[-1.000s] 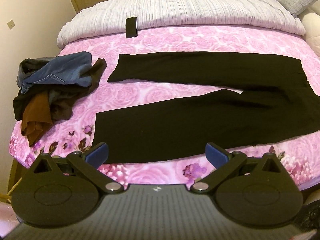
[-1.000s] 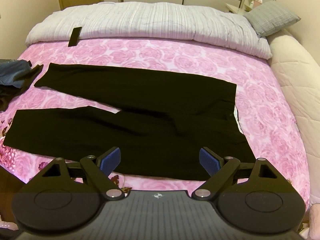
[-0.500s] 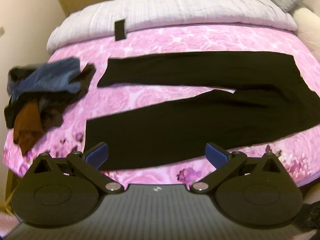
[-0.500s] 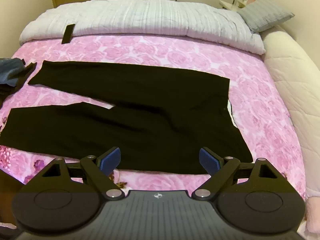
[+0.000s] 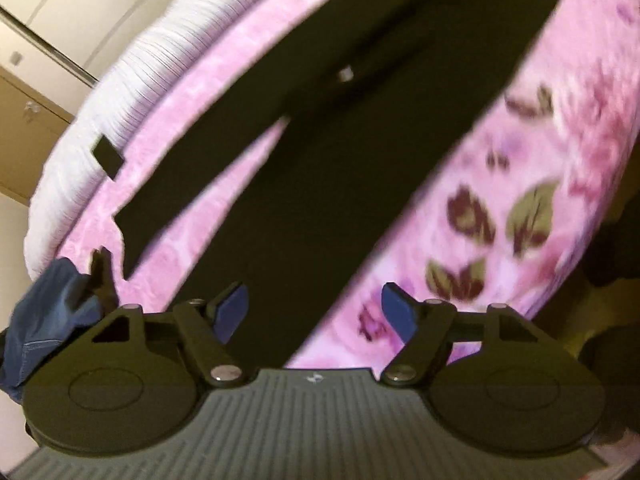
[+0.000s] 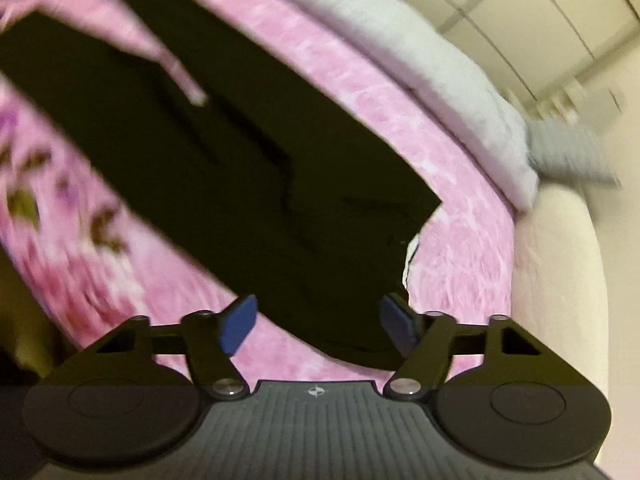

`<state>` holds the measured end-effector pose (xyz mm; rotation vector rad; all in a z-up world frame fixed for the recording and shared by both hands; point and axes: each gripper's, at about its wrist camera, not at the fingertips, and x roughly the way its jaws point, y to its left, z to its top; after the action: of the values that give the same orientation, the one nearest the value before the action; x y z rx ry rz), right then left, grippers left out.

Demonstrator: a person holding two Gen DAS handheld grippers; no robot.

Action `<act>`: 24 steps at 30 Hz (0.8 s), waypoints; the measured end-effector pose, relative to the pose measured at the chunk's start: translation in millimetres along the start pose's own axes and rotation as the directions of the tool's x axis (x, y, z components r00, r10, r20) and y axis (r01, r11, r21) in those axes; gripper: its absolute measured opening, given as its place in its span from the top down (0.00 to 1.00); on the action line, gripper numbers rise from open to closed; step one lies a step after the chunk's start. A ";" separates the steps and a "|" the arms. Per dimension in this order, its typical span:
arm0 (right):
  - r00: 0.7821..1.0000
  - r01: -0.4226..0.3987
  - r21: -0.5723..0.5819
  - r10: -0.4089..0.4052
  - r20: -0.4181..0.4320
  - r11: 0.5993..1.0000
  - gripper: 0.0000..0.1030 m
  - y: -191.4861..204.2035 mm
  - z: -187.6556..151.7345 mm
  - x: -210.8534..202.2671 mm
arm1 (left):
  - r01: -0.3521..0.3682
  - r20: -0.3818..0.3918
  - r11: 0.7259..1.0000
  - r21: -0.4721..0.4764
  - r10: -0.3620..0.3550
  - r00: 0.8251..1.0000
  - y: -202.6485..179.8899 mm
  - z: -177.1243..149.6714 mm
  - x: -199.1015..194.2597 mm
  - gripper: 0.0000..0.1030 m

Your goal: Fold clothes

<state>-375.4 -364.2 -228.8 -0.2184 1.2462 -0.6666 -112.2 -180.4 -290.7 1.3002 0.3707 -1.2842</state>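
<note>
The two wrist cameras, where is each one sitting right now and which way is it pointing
Left wrist: on the left gripper, low at the near bed edge, tilted, looking along the black trousers from a leg hem; its open blue fingers show.
Right wrist: on the right gripper, low by the trousers' waist end, tilted the other way; its open fingers show.
Shared: the trousers, pink bedspread and white duvet.

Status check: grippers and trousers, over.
Left gripper open at hem end. Right gripper open at waistband end. Black trousers flat, unfolded on bed. Clothes pile left of hem.
</note>
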 end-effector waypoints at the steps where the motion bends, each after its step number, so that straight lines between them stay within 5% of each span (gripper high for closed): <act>1: 1.000 -0.006 -0.035 0.006 -0.004 0.999 0.45 2.1 -3.7 13.8 | -0.004 -0.013 1.000 0.018 0.004 1.000 -3.7 -4.0 11.8 0.31; 2: 1.000 -0.013 -0.071 0.012 -0.009 0.997 0.48 4.2 -7.4 27.7 | -0.009 -0.028 0.999 0.042 0.011 1.000 -6.7 -8.1 23.6 0.31; 5: 1.000 -0.021 -0.151 0.018 -0.022 0.988 0.79 9.2 -15.4 63.4 | -0.043 -0.066 0.992 0.116 0.051 0.997 -8.0 -21.6 55.2 0.31; 6: 0.999 -0.025 -0.163 0.021 -0.025 0.986 1.00 9.1 -17.2 71.7 | -0.052 -0.077 0.990 0.134 0.063 0.995 -6.6 -26.3 64.7 0.31; 13: 0.998 -0.046 -0.238 0.037 -0.046 0.970 1.00 9.6 -30.4 126.3 | -0.104 -0.165 0.975 0.194 0.137 0.977 17.6 -69.0 109.9 0.45; 14: 0.998 -0.046 -0.245 0.036 -0.047 0.969 0.95 10.2 -33.1 129.7 | -0.110 -0.172 0.974 0.199 0.145 0.974 20.5 -72.1 113.4 0.45; 16: 0.998 -0.045 -0.259 0.034 -0.049 0.965 0.61 11.2 -38.6 136.4 | -0.132 -0.173 0.971 0.199 0.167 0.971 27.1 -74.0 118.6 0.44; 18: 0.999 -0.030 -0.290 0.018 -0.046 0.956 0.48 13.2 -46.0 141.1 | -0.154 -0.174 0.968 0.199 0.189 0.966 33.6 -75.9 123.9 0.44; 19: 0.999 -0.022 -0.307 0.009 -0.043 0.952 0.46 14.3 -49.7 143.4 | -0.165 -0.174 0.966 0.199 0.200 0.964 36.9 -76.8 126.5 0.48; 20: 0.999 -0.012 -0.326 -0.002 -0.044 0.945 0.46 15.0 -53.4 145.4 | -0.176 -0.175 0.964 0.199 0.211 0.962 40.2 -77.8 129.2 0.64; 22: 0.999 0.010 -0.352 -0.027 -0.041 0.936 0.43 14.1 -60.8 149.8 | -0.198 -0.176 0.960 0.199 0.233 0.956 46.8 -79.6 134.4 0.81; 24: 0.998 0.041 -0.382 -0.059 -0.037 0.923 0.39 13.5 -68.5 155.7 | -0.219 -0.177 0.955 0.198 0.255 0.951 53.3 -81.5 139.7 0.83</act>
<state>-409.0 -429.6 -382.7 -0.5619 1.4149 -0.4683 14.6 -191.5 -403.8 1.5812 0.2344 -1.0016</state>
